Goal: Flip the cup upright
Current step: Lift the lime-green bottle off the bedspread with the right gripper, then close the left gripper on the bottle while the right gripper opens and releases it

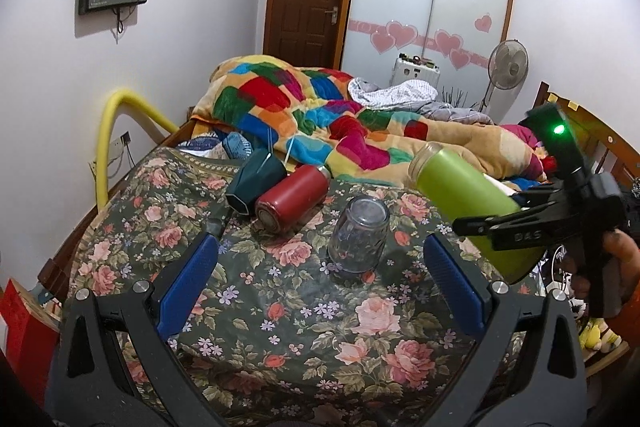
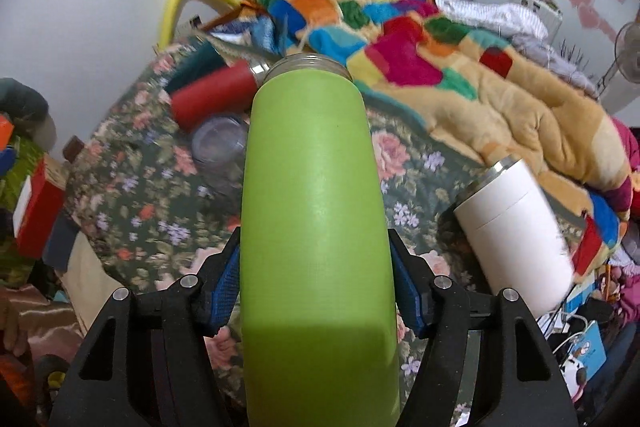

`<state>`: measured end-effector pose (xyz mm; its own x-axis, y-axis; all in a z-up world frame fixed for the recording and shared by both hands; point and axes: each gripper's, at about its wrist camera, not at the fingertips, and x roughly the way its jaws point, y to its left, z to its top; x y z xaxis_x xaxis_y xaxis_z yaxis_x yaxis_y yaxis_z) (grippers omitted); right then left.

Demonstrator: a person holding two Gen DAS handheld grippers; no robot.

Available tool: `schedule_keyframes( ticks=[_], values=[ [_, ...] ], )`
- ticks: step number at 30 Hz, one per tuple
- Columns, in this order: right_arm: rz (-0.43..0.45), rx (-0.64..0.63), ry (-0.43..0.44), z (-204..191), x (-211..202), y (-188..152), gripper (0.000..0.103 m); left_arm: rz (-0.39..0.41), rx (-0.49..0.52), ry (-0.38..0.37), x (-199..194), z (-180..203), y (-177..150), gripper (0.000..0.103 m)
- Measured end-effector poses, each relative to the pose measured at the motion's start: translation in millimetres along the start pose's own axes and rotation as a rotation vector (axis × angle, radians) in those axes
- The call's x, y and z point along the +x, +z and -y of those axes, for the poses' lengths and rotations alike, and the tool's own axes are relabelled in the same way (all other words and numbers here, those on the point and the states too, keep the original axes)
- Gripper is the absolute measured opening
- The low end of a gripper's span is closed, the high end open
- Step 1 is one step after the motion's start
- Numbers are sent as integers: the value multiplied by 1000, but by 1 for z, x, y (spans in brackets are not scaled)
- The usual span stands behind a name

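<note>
The right gripper is clamped on the lower body of a green cup, its blue pads pressed to both sides; the cup is held off the flowered tablecloth, tilted with its open, threaded metal mouth pointing up and away toward the far edge, and what is inside cannot be seen. In the left wrist view the same green cup hangs over the right side of the table, slanting up to the left. The left gripper has its blue fingers spread wide apart with nothing between them, hovering near the front edge. Just beyond it, near the middle of the table, a clear glass stands mouth down on the cloth. Toward the far left corner a red bottle lies on its side, touching a dark green cup that also lies tipped over. A white tumbler lies tilted at the right edge, its metal rim toward the patchwork blanket; in the left wrist view it is almost wholly hidden behind the green cup. The right wrist view is blurred on its left side, so the glass there is only a hazy shape
</note>
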<state>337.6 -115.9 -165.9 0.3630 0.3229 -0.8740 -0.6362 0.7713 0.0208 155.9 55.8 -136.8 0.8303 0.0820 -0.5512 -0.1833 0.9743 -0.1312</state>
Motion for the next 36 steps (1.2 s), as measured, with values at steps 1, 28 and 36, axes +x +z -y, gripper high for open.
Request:
schedule_keyframes(
  ticks=[1, 28, 36],
  values=[
    [20, -6, 4, -3, -8, 1, 63, 4, 0, 1, -2, 0, 0, 103],
    [-112, -211, 183, -86, 88, -24, 62, -31, -42, 55, 9, -31, -8, 103],
    [-162, -213, 183, -90, 109, -32, 62, -113, -75, 51, 38, -42, -22, 103]
  ],
)
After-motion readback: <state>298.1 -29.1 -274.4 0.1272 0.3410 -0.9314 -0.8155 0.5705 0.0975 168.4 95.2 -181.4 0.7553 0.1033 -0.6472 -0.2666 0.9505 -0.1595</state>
